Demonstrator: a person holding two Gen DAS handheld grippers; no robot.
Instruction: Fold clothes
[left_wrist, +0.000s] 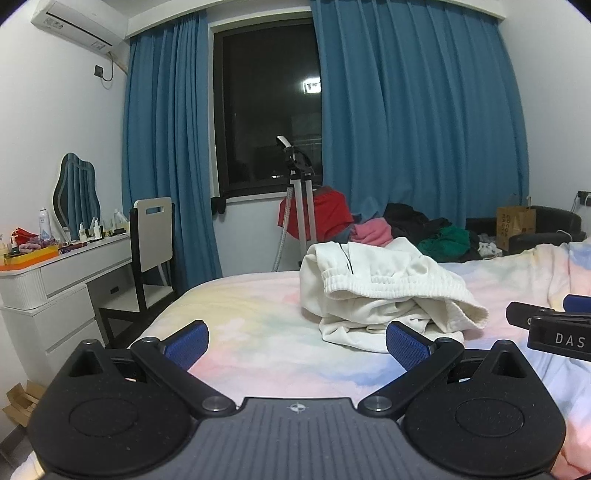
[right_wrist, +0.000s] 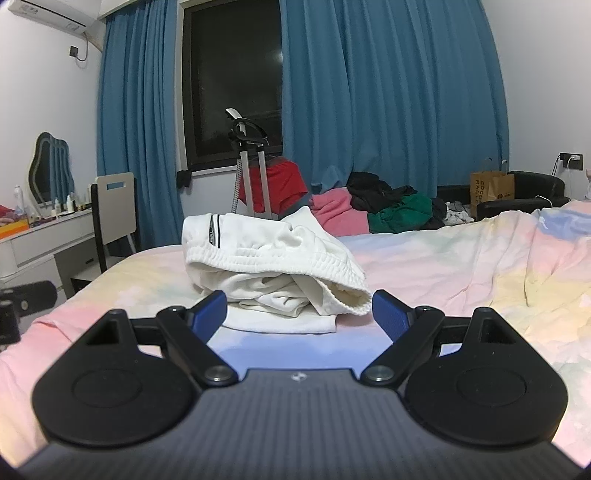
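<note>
White garment heap on bed; both grippers wide, holding nothing.

Cream-white garment (right_wrist: 273, 266), ribbed elastic hem on top and a dark stripe at its upper left, lies crumpled on the pastel bedsheet (right_wrist: 461, 266) near the bed's far edge. Right gripper (right_wrist: 299, 314) faces it directly, jaws spread wide to either side of the heap's near edge, blue pads (right_wrist: 388, 317) not pressing cloth. Left gripper (left_wrist: 295, 341) sits left of the heap, jaws equally wide, empty, over bare sheet; heap just beyond its right pad. Behind bed: pile of pink, black, green clothes (right_wrist: 384, 206), red fabric on stand (right_wrist: 273, 184), blue curtains (right_wrist: 388, 92), dark window. Left: dressing worktop (left_wrist: 70, 266) with bottles, chair, mirror.
</note>
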